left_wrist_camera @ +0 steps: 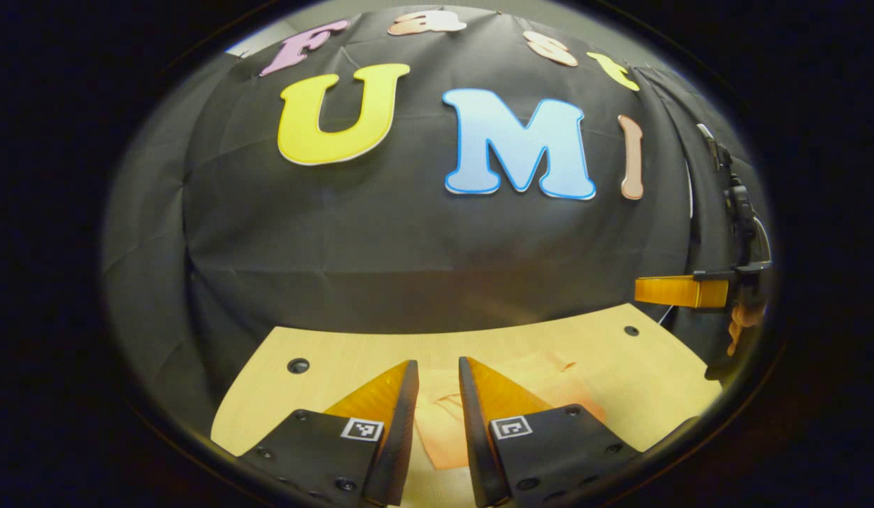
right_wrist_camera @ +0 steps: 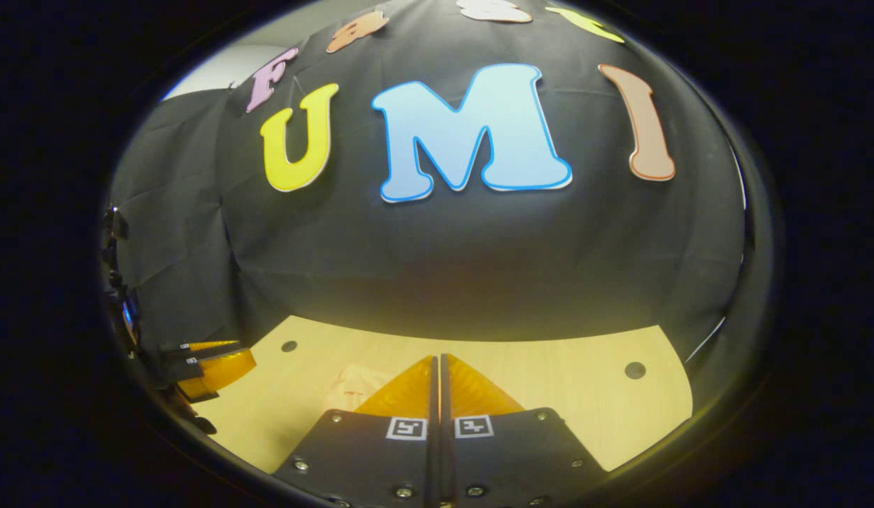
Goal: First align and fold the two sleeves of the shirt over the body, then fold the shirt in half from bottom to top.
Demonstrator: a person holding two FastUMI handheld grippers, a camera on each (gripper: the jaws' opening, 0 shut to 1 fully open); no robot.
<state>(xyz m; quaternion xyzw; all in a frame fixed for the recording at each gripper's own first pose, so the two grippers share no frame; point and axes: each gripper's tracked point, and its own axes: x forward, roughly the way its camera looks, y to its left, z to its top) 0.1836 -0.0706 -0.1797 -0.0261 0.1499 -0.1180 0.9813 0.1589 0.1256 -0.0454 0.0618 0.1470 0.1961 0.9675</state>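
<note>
Your left hand-held gripper sits nearest the lens at the bottom centre of the left gripper view, its two fingers parted with a narrow gap between them and nothing held. Through that gap and just past the fingertips, lower centre of the frame, you can see the shirt, a pale peach garment lying flat on the light wooden bench; its outline is faint against the wood, so you cannot tell how the sleeves lie. Round dark holes mark the bench near its far corners. At the right edge, mid-height, your right hand-held gripper pokes in sideways above the bench, apart from the shirt, with your hand behind it.

In the right gripper view, the left hand-held gripper shows at the lower left edge, over the near-left part of the bench. Just right of it, lower centre-left, a pale patch of the shirt lies on the wood beside the near fingers. At bottom centre your right hand-held gripper has its fingers pressed together, empty, pointing across the bench toward the black cloth wall.
</note>
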